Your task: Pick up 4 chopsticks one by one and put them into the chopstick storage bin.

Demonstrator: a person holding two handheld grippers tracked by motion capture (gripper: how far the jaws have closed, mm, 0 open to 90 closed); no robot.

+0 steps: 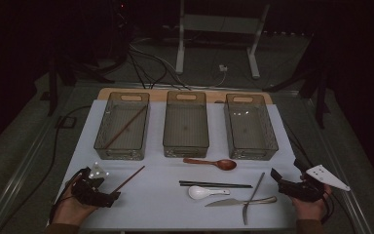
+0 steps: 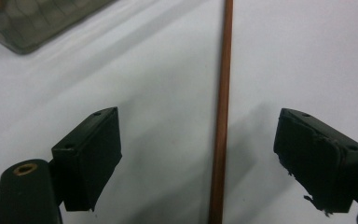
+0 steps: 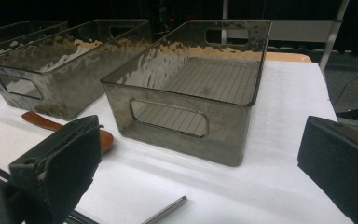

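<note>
White-covered table in a dark room.
Brown chopstick lies untouched between the left gripper's parted fingers, frame centre.

thin reddish-brown wooden chopstick: smooth, matt wood
three smoky clear plastic bins: glossy, ribbed floors
white desk: matt
left tongs: black, worn matt pads

Three bins in a row along the table's far edge, one chopstick inside the left bin. Before the middle bin, a spoon. Nearer the front edge: a chopstick at left, a chopstick pair, a soup spoon, a knife.
</note>
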